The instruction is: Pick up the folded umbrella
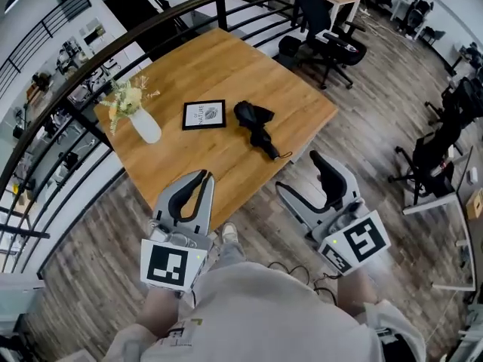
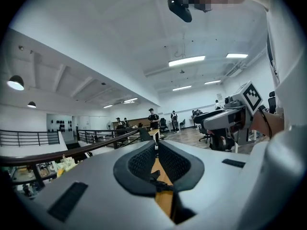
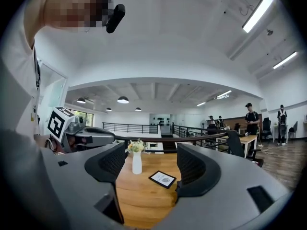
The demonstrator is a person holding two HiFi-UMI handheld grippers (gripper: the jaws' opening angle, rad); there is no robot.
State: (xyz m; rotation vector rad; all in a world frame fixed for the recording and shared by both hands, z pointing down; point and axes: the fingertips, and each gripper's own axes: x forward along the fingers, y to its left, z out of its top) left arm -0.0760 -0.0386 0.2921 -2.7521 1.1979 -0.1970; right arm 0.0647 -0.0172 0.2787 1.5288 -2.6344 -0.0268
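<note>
The folded black umbrella (image 1: 256,127) lies on the wooden table (image 1: 226,66), towards its right front edge. Both grippers hang in front of the table, short of the umbrella. My left gripper (image 1: 204,176) sits at the table's near edge with its fingertips together and nothing held. In the left gripper view a sliver of the umbrella (image 2: 154,180) shows through the narrow slit of the left gripper (image 2: 157,150). My right gripper (image 1: 299,172) stands open and empty, off the table's front right edge. The right gripper view looks across the table (image 3: 139,195) between the wide jaws of the right gripper (image 3: 146,162).
A white vase of flowers (image 1: 143,123) and a framed picture (image 1: 204,115) stand left of the umbrella. A dark curved railing (image 1: 90,59) runs behind and left of the table. Office chairs (image 1: 324,32) stand to the right, on the wood floor. People stand far off (image 3: 249,116).
</note>
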